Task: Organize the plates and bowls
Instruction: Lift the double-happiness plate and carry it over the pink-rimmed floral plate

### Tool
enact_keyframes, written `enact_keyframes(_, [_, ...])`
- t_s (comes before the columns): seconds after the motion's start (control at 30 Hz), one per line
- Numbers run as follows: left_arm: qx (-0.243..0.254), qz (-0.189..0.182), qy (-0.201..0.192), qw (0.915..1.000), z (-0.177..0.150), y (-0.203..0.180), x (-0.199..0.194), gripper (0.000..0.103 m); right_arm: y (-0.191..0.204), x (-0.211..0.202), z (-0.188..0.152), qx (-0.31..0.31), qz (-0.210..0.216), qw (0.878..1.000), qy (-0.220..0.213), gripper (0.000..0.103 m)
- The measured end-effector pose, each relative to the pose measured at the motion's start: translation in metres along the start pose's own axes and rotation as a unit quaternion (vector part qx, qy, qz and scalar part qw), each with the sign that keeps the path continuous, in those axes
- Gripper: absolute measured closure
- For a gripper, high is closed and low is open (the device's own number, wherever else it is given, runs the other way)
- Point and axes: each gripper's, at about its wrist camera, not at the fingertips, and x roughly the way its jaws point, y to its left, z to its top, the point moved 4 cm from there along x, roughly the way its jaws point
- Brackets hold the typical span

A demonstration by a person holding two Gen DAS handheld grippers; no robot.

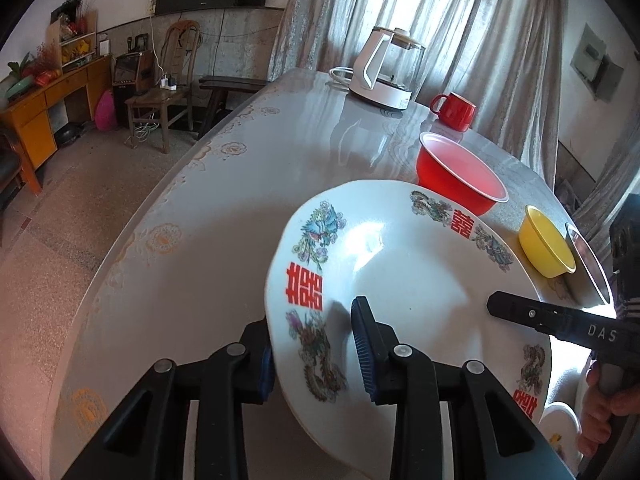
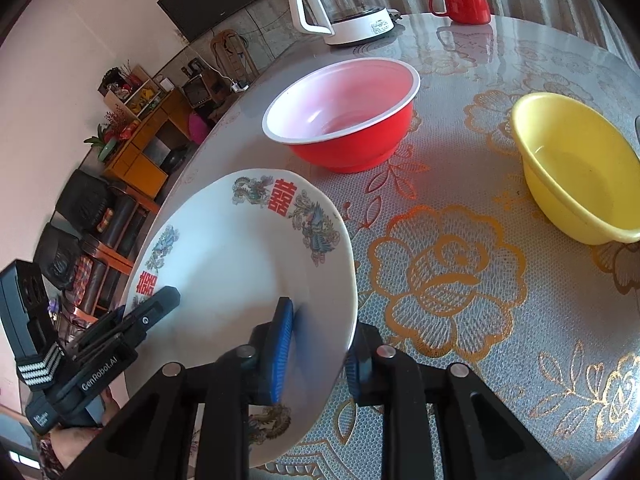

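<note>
A white plate (image 1: 400, 280) printed with red double-happiness characters and dragon-and-phoenix motifs is held tilted above the table (image 1: 180, 240) by both grippers. In the left wrist view, the left gripper (image 1: 316, 348) is seen closed on the plate's rim at about 7 o'clock, one blue pad on the upper face and the other beneath the edge. In the right wrist view, the right gripper (image 2: 316, 344) is seen clamped on the opposite rim, at about 5 o'clock of the plate, again with one blue pad on top and one under the edge. The jaws of both are thus gripping the plate. Beyond the plate, at roughly 1 o'clock in the right wrist view, a red bowl (image 2: 344, 116) with a white rim stands on the patterned table covering, and a yellow bowl (image 2: 580, 168) stands at about 2 o'clock, well apart from the red one. Farther back, a glass kettle (image 2: 340, 4) on a white base and a red mug (image 2: 464, 4) are set near the table's far edge, toward 12 o'clock.
</note>
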Motion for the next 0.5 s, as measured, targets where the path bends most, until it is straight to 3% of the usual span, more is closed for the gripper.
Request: enact_keyframes(0.5, [0.017, -0.005, -0.002, 0.9998, -0.015, -0.010, -0.013, 0.072, -0.002, -0.012, -0.007, -0.009, -0.004, 1.000, -0.005, 0.082])
